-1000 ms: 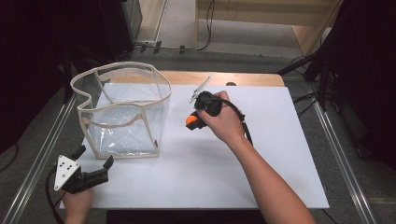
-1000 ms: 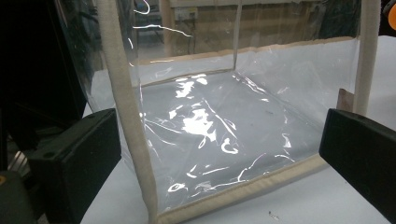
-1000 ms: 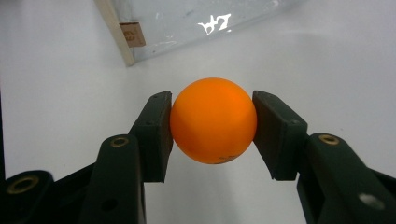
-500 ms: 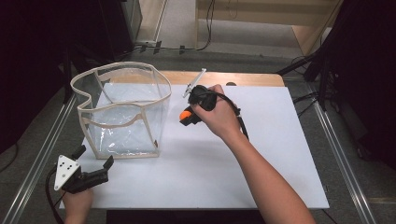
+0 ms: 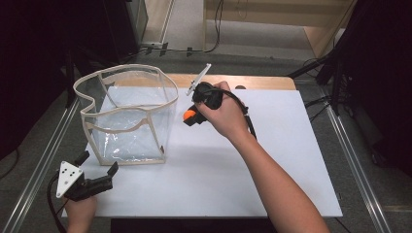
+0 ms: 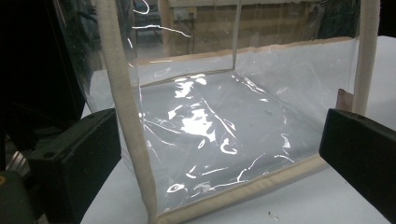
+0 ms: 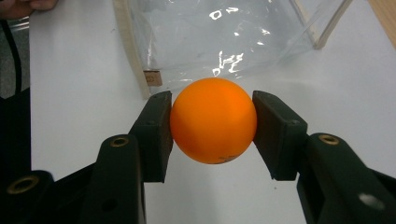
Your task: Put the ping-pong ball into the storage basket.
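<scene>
An orange ball (image 7: 213, 120) sits pinched between the two black jaws of my right gripper (image 7: 212, 133); in the high view that gripper (image 5: 190, 118) holds the ball (image 5: 188, 115) above the white table top, just right of the clear bag (image 5: 127, 114). The bag is a see-through plastic box with beige cloth edging, standing upright with its top open. My left gripper (image 5: 96, 170) rests at the table's near left corner, jaws wide open, pointing at the bag's near wall (image 6: 210, 135) with nothing between them.
The white table top (image 5: 272, 160) has free room in the middle and on the right. A wooden strip (image 5: 262, 82) runs along its far edge. Metal rails (image 5: 354, 160) flank both sides, and cables lie on the floor behind.
My right gripper has lifted the orange ball off the table and carried it a little left, toward the bag. The left gripper and the bag have stayed put.
</scene>
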{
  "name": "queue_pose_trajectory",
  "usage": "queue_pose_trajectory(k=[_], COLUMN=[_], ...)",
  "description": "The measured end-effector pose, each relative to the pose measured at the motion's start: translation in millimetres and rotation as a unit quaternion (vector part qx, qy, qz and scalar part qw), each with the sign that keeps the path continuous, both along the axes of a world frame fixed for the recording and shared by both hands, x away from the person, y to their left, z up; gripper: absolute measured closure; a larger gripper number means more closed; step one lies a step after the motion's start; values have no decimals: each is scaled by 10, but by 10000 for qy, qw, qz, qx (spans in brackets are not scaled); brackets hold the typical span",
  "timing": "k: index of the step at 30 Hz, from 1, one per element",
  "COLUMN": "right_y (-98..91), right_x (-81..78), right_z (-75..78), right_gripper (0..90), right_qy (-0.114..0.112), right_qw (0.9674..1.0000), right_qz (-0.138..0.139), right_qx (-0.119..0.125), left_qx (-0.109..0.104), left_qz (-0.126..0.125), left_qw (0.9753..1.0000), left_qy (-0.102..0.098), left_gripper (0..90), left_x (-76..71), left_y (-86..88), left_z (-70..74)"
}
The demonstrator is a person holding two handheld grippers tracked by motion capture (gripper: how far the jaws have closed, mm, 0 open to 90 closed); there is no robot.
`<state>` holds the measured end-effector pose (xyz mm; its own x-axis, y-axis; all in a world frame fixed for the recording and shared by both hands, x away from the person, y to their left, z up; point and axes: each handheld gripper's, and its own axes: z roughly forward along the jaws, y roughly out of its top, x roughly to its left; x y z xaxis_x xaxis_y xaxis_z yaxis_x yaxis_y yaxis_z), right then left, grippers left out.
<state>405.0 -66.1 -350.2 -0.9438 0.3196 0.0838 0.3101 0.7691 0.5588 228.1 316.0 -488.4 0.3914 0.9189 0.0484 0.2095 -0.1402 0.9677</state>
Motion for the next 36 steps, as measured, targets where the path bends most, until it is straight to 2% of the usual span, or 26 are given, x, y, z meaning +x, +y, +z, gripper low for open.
queue_pose_trajectory(k=[13, 36], right_y=[-21, 1], right_x=[28, 73], right_z=[197, 408], right_gripper=[484, 484], right_qy=[-99, -156], right_qw=[9999, 9998], right_qz=[25, 77], right_qx=[23, 130], left_qx=[-3, -19], left_qz=[-15, -14], left_qw=[10000, 10000], left_qy=[3, 2], left_gripper=[0, 0], left_x=[2, 2], left_y=[1, 1], left_z=[0, 0])
